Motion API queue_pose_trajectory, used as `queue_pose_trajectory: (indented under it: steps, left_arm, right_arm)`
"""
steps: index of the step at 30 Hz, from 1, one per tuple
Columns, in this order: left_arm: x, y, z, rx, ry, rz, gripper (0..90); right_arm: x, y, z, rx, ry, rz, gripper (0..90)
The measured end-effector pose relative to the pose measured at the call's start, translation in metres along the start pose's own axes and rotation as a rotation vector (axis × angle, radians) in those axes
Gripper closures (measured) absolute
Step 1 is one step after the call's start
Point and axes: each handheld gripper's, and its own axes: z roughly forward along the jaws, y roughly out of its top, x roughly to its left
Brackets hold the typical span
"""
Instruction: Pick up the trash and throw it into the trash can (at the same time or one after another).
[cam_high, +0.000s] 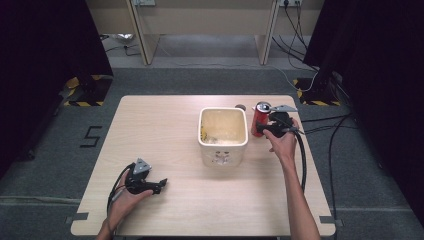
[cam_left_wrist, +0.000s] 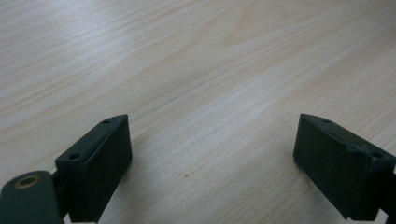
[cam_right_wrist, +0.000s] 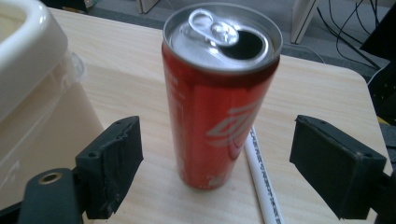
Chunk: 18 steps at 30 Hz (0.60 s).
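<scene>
**Inspector:** Right tool (cam_right_wrist: 217, 172) first. Jaws stand wide apart, nothing gripped. The red can (cam_right_wrist: 219, 93) stands between them but clear of both pads, so it is bracketed, not grasped.

**Clerk:** Position of the can?

**Inspector:** Upright on the bench (cam_high: 165, 130), at the far right, just beside the cream tub (cam_high: 223, 135). Its long axis is vertical; the top is opened, tab up. It lies straight ahead of the right tool, with the jaws level with the lower half of its body. In my judgement the coming move turns on closing across that upright axis without tipping it.

**Clerk:** Anything close by?

**Inspector:** A white tube (cam_right_wrist: 264, 186) lies on the bench at the can's base, on the side away from the tub. It could foul the far jaw.

**Clerk:** Left tool?

**Inspector:** Left tool (cam_left_wrist: 212, 163) is released too, jaws apart over bare wood near the front left corner, well apart from the can. The right hand (cam_high: 282, 142) is plainly the nearer.

**Clerk:** Surface and room?

**Inspector:** Pale wood-grain top, grey carpet below, dark curtains on both sides, cables trailing on the right.
</scene>
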Motion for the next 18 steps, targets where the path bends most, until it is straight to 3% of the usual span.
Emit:
queue_pose_trajectory:
  steps: [4, 18]
  left_arm:
    - [0.000, 0.000, 0.000, 0.000, 0.000, 0.001, 10.7]
    - [0.000, 0.000, 0.000, 0.000, 0.000, 0.000, 10.7]
  right_arm:
    - [0.000, 0.007, 0.006, -0.007, 0.005, 0.023, 17.7]
    - [-0.005, 0.002, 0.032, 0.018, 0.022, 0.052, 24.4]
